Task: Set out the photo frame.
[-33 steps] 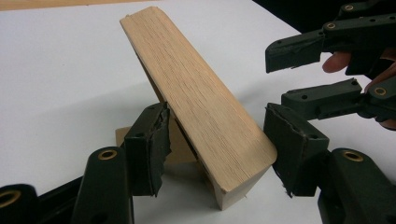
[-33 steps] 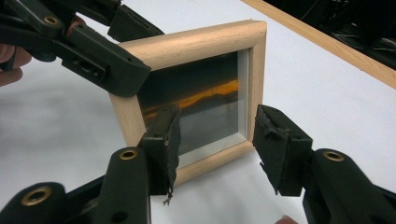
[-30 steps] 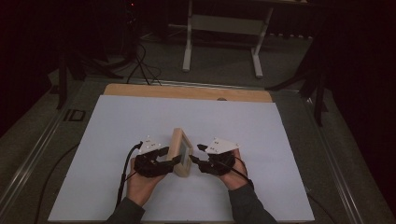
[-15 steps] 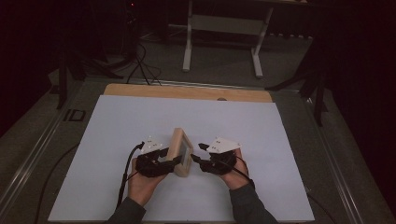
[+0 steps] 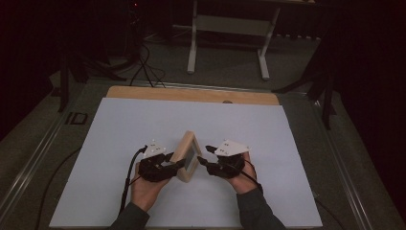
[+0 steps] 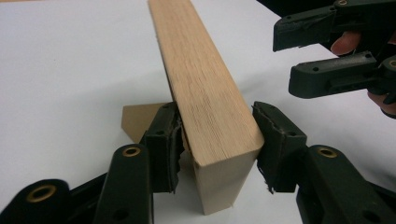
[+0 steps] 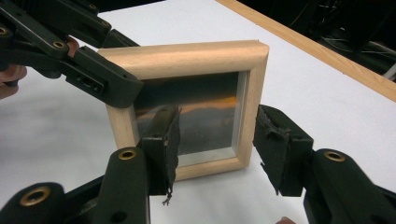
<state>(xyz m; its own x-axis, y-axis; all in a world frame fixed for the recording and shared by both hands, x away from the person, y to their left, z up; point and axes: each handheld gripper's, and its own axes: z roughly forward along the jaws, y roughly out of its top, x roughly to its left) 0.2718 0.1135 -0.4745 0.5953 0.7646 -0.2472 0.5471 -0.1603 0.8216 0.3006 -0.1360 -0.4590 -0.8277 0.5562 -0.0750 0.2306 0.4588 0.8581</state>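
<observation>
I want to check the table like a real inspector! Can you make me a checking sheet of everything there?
Surface: white sheet over a wooden board.
Job's things: wooden picture frame standing upright, glass front toward the right tongs; a brown stand flap shows behind it.
Clutter: nothing seen.
Grippers: left tongs straddle the frame's edge, contact unclear; right tongs open, just off the frame's front.
Cables: black cable trails from the left tongs; more on the floor.
Surroundings: dark room, white table legs beyond.

One marking can be read: the outlined letters "ID" (image 5: 75,118) on the dark surface just beside the left edge of the bench's white sheet (image 5: 119,124).
</observation>
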